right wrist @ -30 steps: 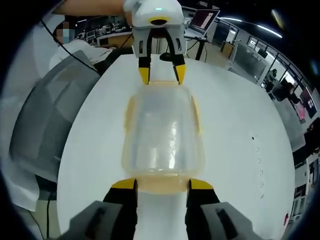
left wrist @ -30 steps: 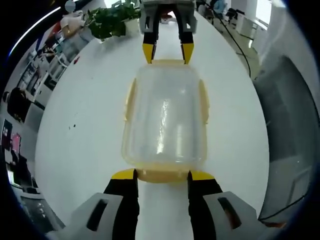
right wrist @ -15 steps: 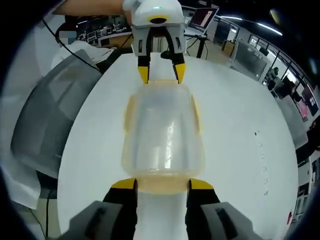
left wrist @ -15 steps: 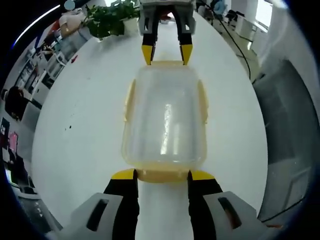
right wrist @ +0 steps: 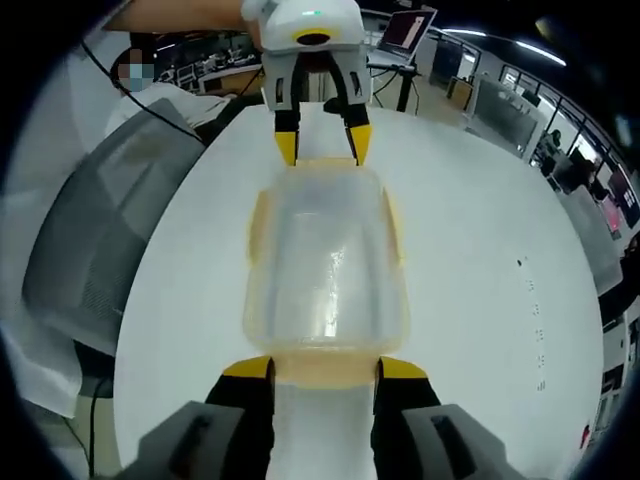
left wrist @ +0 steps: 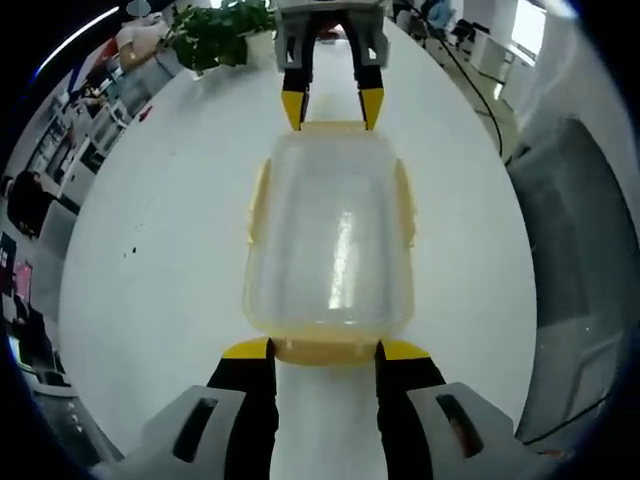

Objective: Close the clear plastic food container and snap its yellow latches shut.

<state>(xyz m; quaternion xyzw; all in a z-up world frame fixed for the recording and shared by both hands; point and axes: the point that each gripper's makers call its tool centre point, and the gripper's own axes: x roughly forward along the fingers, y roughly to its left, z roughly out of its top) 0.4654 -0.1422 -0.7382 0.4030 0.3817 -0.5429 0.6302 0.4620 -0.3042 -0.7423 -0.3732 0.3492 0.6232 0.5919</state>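
A clear plastic food container (left wrist: 330, 240) lies on the white table with its lid on top. Yellow latches run along its long sides (left wrist: 258, 200) and across both short ends. My left gripper (left wrist: 325, 350) is open, its yellow-tipped jaws either side of the near end latch. At the far end my right gripper (left wrist: 332, 108) is open too, its tips flanking that end's latch (left wrist: 332, 126). In the right gripper view the container (right wrist: 325, 260) has my right gripper (right wrist: 325, 368) at its near end and my left gripper (right wrist: 322, 147) at the far end.
The white table (left wrist: 160, 250) is round. A green plant (left wrist: 215, 35) stands at its far edge, and a grey chair (left wrist: 580, 250) is beside it. In the right gripper view a grey chair (right wrist: 90, 250) stands at the left and a laptop (right wrist: 405, 35) sits behind.
Both grippers and the container keep their places. Only the views have shifted very slightly.
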